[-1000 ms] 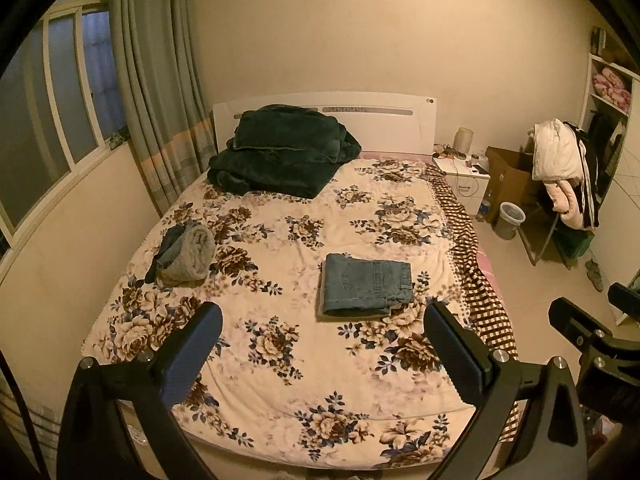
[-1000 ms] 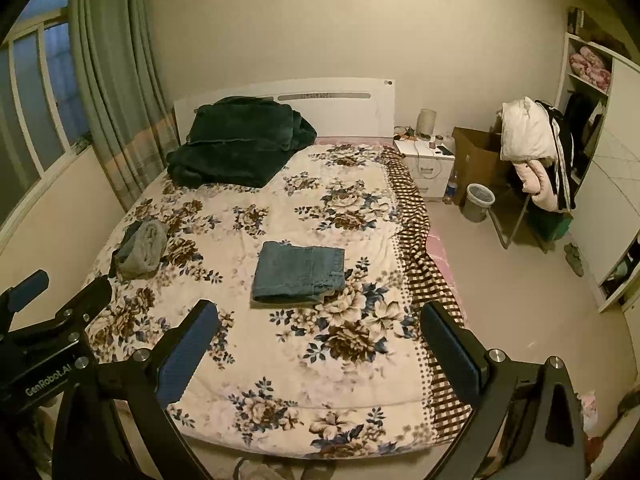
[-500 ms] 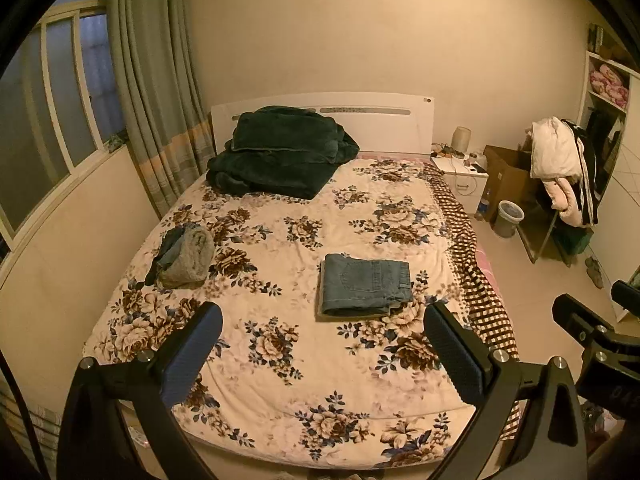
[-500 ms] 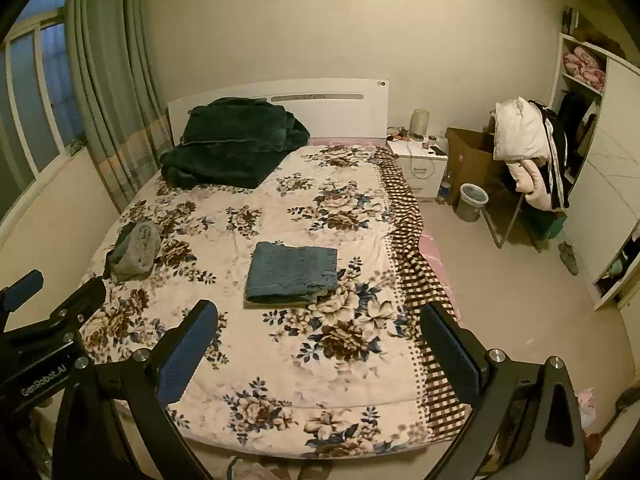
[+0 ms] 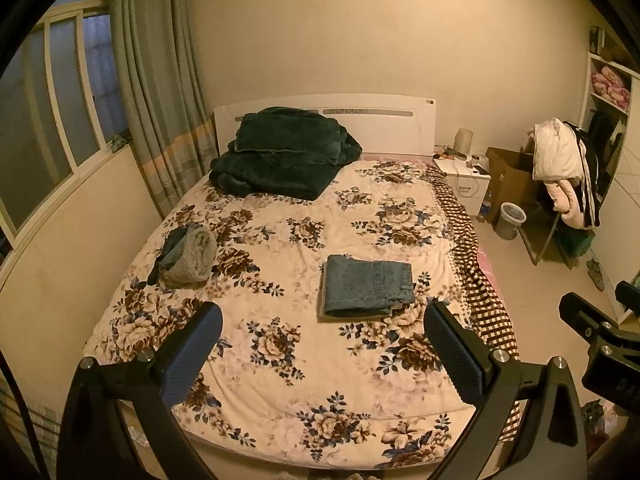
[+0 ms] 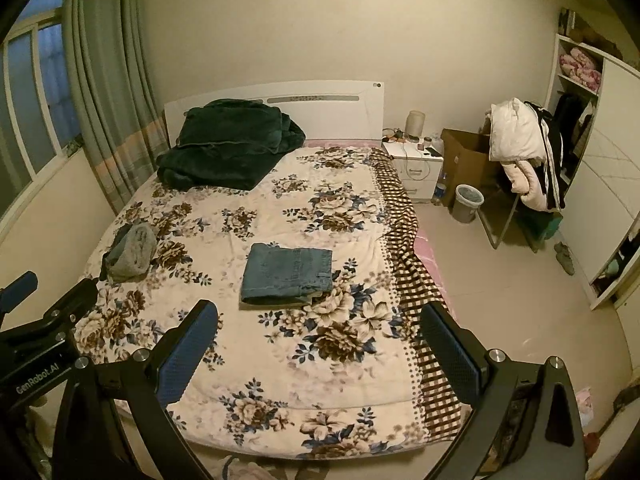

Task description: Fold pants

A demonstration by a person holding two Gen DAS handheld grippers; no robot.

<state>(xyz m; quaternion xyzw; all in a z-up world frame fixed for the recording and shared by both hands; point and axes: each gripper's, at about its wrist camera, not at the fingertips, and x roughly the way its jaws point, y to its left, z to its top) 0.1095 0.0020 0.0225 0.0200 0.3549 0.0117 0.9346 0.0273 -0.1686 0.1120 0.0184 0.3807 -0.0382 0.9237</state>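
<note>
A pair of blue jeans (image 5: 367,285) lies folded in a neat rectangle on the flowered bed cover (image 5: 304,344), right of the bed's middle; it also shows in the right wrist view (image 6: 289,274). My left gripper (image 5: 322,350) is open and empty, held back above the foot of the bed, well short of the jeans. My right gripper (image 6: 318,346) is open and empty too, at the foot of the bed. Each gripper shows at the edge of the other's view.
A rolled grey garment (image 5: 187,258) lies at the bed's left side. A dark green blanket (image 5: 280,152) is piled by the headboard. A nightstand (image 5: 464,180), cardboard box, bin (image 5: 510,220) and clothes-laden chair (image 5: 564,176) stand on the floor to the right.
Both grippers have drifted slightly back and to the right from the bed. The jeans have not moved. Both grippers stay open.
</note>
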